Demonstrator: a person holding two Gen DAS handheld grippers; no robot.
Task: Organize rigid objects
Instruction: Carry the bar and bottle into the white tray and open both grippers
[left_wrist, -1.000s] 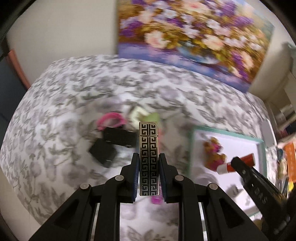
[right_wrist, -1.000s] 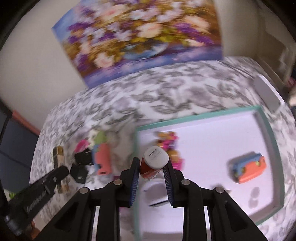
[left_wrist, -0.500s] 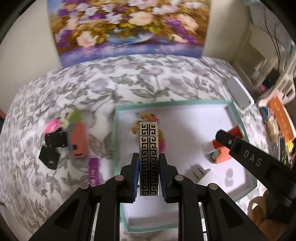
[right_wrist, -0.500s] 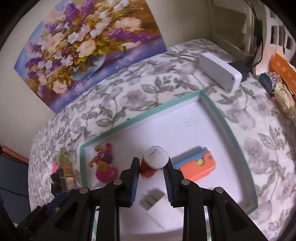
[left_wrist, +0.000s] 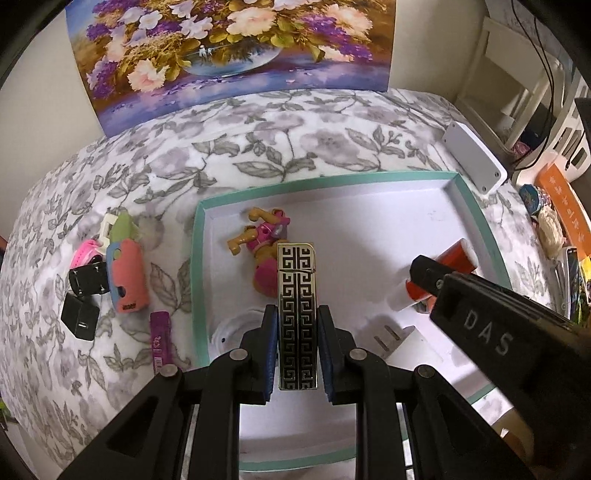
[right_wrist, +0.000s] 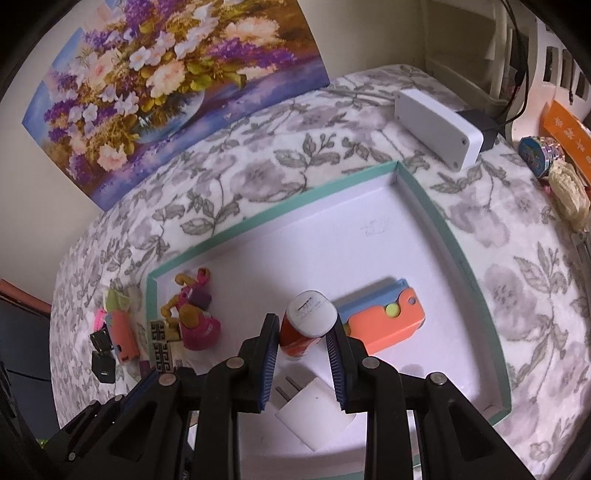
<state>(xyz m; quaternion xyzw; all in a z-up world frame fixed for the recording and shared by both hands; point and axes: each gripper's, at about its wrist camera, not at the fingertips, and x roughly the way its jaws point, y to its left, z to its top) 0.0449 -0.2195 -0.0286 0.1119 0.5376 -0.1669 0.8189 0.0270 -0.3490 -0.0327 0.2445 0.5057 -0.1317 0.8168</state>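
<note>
Left gripper (left_wrist: 297, 345) fingers clamped on a black-and-gold patterned lighter (left_wrist: 297, 317), held over the near-left part of the teal-rimmed tray (left_wrist: 197, 258) on the floral bed (left_wrist: 258, 147). Right gripper (right_wrist: 304, 354) fingers clamped on a red tube with white cap (right_wrist: 304, 325), above the tray's middle, just beside an orange-and-blue case (right_wrist: 384, 321).

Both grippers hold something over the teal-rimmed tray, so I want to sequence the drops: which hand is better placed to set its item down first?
Probably the right. The right gripper holds its red white-capped tube over bare tray floor. The left gripper holds its black-and-gold patterned lighter close beside the pink-and-yellow toy figure.
</note>
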